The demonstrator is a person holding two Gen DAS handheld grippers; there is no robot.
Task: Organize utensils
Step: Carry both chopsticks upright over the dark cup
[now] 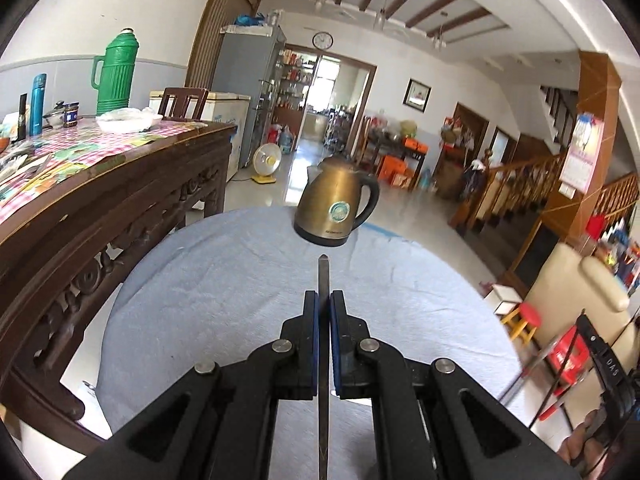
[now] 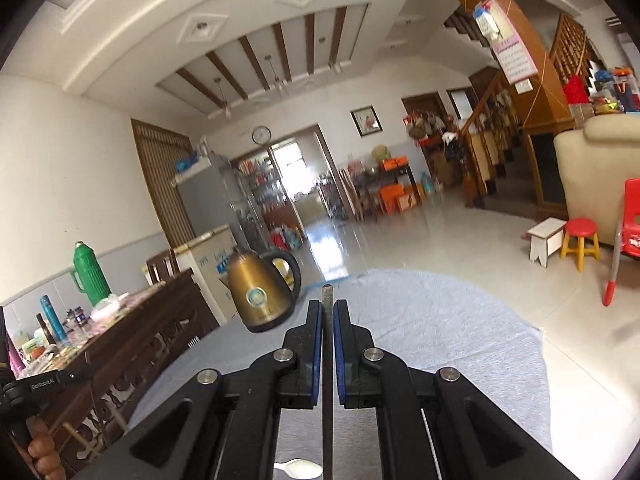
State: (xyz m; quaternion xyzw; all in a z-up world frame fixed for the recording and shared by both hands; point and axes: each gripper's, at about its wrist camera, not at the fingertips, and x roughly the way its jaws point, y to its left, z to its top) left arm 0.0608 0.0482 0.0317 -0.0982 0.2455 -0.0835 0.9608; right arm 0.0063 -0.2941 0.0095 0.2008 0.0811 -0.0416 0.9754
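- Left wrist view, far left: dark carved wooden sideboard with a checked cloth, carrying a green thermos, a blue flask, jars and a white dish
- It stands just beside the counter, which wears a pale blue cloth
- Gold kettle sits upright at the counter's far edge, handle to the right, directly ahead of the fingers; nothing between them but bare cloth
- Left gripper: fingers clamped on a thin dark flat metal utensil handle, edge-on, tip poking out ahead toward the kettle; which utensil it is I cannot tell
- Right of the counter: red-topped stool, cream sofa, wooden stair rail behind
- Lower right edge of that view: part of the other gripper rig with a thin metal rod, blurred
- Right wrist view, left edge: same sideboard and thermos; black rig part in the corner
- Kettle left of the fingers here, at the counter edge
- Right gripper: fingers closed on a second thin flat metal handle, edge-on, tip just past the pads
- A white spoon-like shape shows at the bottom under the gripper; unclear what it is
- Right: white step stool, red stool, red chair, all on the floor, well clear of the counter
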